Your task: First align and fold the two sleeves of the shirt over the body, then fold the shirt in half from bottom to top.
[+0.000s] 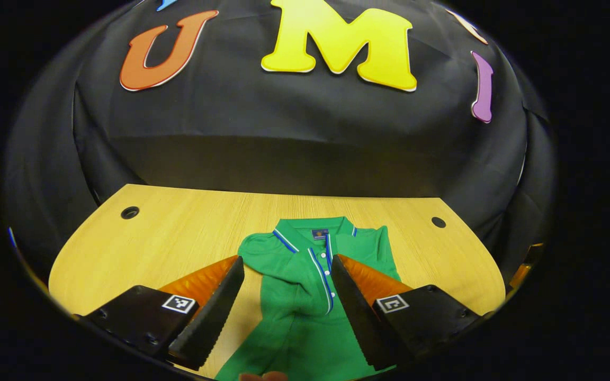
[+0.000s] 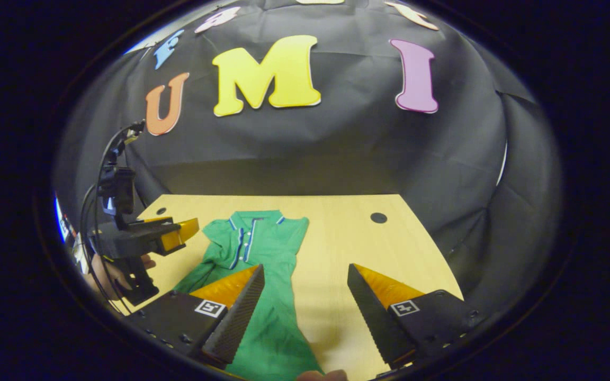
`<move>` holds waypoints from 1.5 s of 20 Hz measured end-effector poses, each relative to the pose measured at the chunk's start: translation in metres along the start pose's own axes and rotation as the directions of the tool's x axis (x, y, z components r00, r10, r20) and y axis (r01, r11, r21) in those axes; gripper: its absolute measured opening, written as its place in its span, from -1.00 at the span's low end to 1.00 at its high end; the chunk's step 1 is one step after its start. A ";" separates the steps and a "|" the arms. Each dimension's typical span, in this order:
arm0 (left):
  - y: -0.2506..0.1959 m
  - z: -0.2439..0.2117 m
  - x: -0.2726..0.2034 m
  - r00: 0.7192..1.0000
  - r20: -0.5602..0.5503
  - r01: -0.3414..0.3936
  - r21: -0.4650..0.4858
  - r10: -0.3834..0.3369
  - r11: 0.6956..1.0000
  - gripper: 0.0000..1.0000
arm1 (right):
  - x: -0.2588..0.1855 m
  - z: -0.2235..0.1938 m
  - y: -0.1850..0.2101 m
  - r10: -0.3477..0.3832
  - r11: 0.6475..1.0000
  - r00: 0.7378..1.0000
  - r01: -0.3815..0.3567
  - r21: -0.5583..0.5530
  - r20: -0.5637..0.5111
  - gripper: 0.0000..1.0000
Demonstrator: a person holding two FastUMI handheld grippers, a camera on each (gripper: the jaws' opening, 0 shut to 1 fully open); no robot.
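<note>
Green shirt (image 1: 305, 296) lies collar-away on the counter (image 1: 178, 233), lengthwise. Left gripper (image 1: 287, 264) hangs over it; right gripper (image 2: 305, 272) beside. Both gape empty.

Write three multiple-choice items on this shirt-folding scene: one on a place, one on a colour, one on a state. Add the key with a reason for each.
1. Where does the shirt lie?
A. On the wooden table, collar toward the booth wall
B. Hanging on the booth wall
C. On the floor under the table

2. What colour is the shirt's body?
A. Red
B. Green with blue and white trim
C. Plain white

3. How do the jaws of the left gripper and the right gripper stand?
A. Both shut on a sleeve
B. Left shut, right open
C. Both open, holding nothing

Key: 1 A, the shirt lies on the light wood top with its collar at the far end. 2 B, the cloth is green and the collar and placket carry blue and white lines. 3 C, in each gripper's own view its jaws stand wide apart above the shirt and table.
</note>
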State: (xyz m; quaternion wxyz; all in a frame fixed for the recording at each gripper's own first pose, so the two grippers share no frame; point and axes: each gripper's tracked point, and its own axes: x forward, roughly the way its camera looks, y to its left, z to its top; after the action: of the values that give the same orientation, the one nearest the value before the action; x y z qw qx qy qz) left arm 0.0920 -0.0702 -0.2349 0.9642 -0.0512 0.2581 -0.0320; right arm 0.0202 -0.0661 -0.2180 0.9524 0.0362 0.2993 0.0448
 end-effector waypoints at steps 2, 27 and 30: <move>0.009 -0.004 -0.034 1.000 0.011 -0.009 0.000 0.009 1.000 1.00 | -0.012 -0.006 0.005 0.015 1.000 1.000 -0.015 -0.018 0.006 0.94; 0.073 -0.235 -0.207 0.898 -0.440 0.016 0.069 0.016 0.997 1.00 | -0.065 -0.241 -0.017 -0.009 0.994 0.905 -0.039 -0.102 -0.425 0.93; 0.071 -0.245 -0.214 0.865 -0.502 0.013 0.057 0.017 0.998 1.00 | -0.062 -0.252 -0.021 -0.011 0.995 0.884 -0.039 -0.097 -0.468 0.92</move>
State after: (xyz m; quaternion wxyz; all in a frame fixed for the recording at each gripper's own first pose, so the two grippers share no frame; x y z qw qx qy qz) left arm -0.2133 -0.0005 -0.3482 0.8652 -0.0124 0.4988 -0.0507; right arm -0.1732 -0.0825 -0.3911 0.8523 -0.0227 0.5172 0.0745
